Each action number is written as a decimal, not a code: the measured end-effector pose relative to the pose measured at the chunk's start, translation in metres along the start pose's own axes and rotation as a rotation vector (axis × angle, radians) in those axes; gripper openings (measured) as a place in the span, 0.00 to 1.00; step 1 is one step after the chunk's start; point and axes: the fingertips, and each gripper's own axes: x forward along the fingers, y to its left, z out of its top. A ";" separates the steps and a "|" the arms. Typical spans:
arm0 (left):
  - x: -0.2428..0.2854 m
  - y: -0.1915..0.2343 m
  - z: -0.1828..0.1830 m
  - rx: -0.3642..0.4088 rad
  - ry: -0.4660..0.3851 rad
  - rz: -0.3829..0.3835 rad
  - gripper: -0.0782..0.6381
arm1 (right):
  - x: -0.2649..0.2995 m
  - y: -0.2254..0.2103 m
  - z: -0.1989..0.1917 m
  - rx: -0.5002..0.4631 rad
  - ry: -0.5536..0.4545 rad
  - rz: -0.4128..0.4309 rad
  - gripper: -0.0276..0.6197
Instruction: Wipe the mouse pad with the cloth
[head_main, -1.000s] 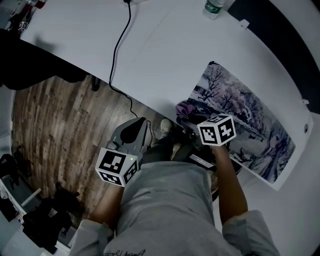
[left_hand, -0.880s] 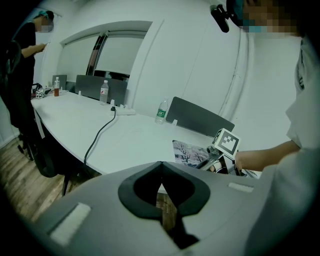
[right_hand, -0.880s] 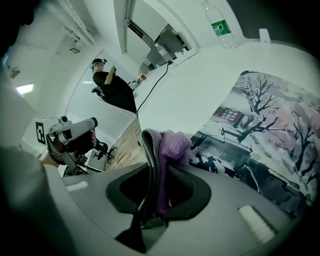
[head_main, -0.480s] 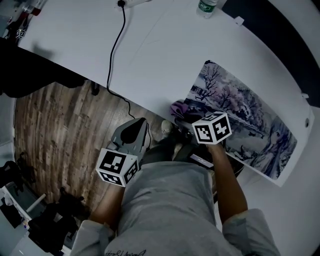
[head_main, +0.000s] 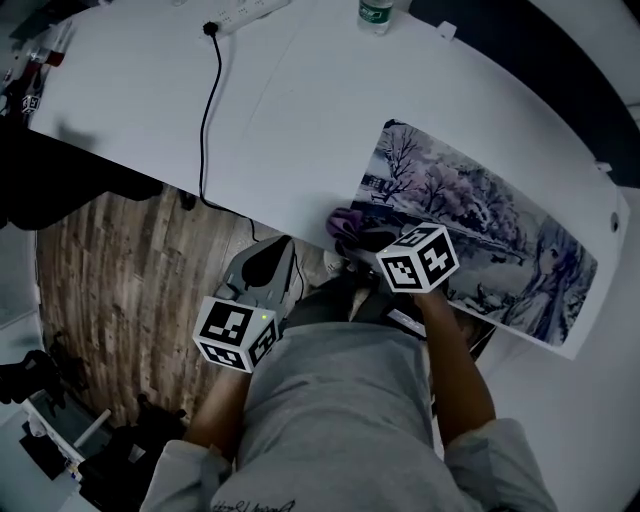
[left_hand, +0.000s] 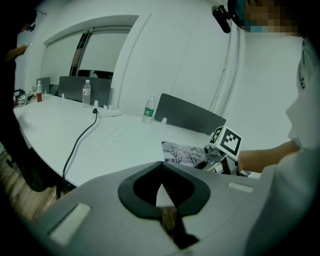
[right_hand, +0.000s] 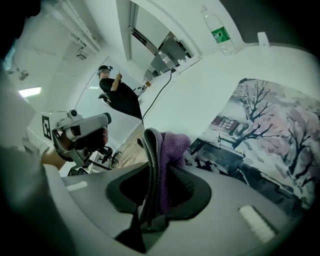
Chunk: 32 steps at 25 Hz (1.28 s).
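Clamping the purple cloth (right_hand: 172, 150) tight, the right gripper (right_hand: 156, 170) held it at the left end of the mouse pad (head_main: 490, 235), by the white table's (head_main: 300, 110) near edge. Left gripper (left_hand: 162, 192) hung over the wood floor (head_main: 110, 270), jaws together, empty.

- My cloth (right_hand: 170, 150) is purple on one face and dark grey on the other.
- The mouse pad (head_main: 480, 230) carries a printed winter scene: dark bare trees, pale pinkish blossom, grey-blue shadow.
- The bench (head_main: 150, 90) is plain white, and the cable (head_main: 206, 120) across it is black.
- The bottle (head_main: 375, 12) has a green label.
- The floor (head_main: 110, 270) is brown wood planking.
- My left claw (left_hand: 162, 185) and right claw (right_hand: 156, 165) are grey with black inside.
- Each marker cube (head_main: 418, 257) is white with black squares.
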 end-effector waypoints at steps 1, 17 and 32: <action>0.004 -0.003 0.003 0.009 0.001 -0.009 0.13 | -0.004 0.000 0.001 -0.003 -0.014 0.002 0.19; 0.085 -0.129 0.042 0.166 0.033 -0.226 0.13 | -0.154 -0.070 -0.032 -0.026 -0.264 -0.246 0.19; 0.105 -0.223 0.070 0.250 0.009 -0.322 0.13 | -0.277 -0.076 -0.061 -0.043 -0.458 -0.444 0.19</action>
